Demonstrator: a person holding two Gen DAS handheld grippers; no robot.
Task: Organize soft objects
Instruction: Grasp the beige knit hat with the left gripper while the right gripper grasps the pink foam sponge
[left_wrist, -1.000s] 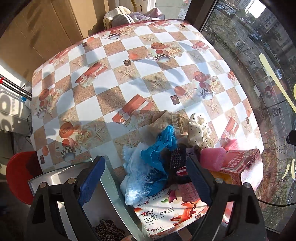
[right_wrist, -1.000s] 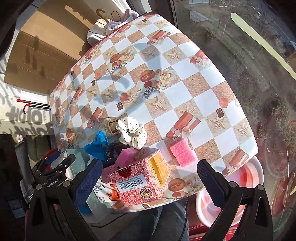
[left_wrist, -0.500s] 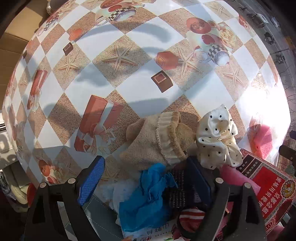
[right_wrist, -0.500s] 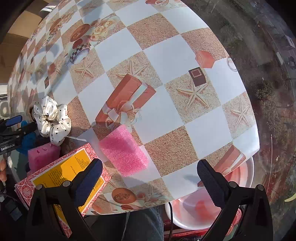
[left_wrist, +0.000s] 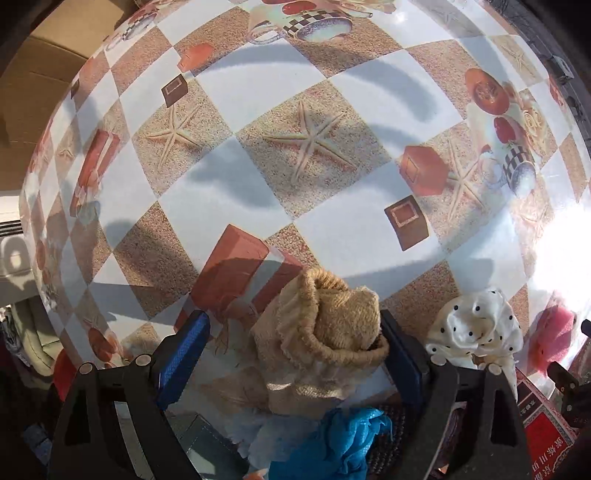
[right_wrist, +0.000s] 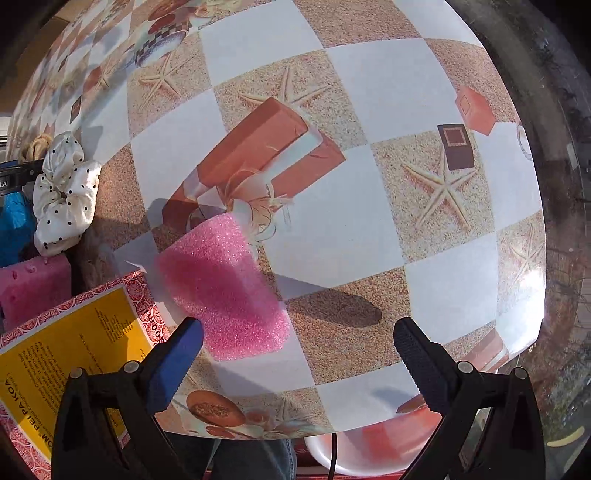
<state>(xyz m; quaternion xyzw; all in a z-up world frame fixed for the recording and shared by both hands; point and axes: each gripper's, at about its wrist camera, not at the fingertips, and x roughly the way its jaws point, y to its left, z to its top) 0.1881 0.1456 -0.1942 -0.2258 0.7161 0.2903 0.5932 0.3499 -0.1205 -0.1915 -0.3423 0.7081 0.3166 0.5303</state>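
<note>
My left gripper (left_wrist: 295, 350) is open, its jaws on either side of a tan knitted sock (left_wrist: 325, 332) that lies on the table. A white polka-dot scrunchie (left_wrist: 476, 328) lies to its right and a blue cloth (left_wrist: 332, 443) below it. My right gripper (right_wrist: 295, 350) is open and low over the table; a pink foam sponge (right_wrist: 225, 284) lies just ahead of its left finger (right_wrist: 177, 365). The scrunchie also shows in the right wrist view (right_wrist: 64, 192), with a second pink sponge (right_wrist: 33, 284) below it.
A red and yellow carton (right_wrist: 74, 350) lies left of my right gripper, also seen in the left wrist view (left_wrist: 546, 424). The table's near edge (right_wrist: 332, 432) is just below my right gripper, with a pink and white basin (right_wrist: 369, 450) beneath it. Cardboard (left_wrist: 44, 74) stands beyond the far left edge.
Both grippers have come down and forward toward the table. The left now straddles the tan sock; the right is now close over the pink foam sponge. Both stayed open.
</note>
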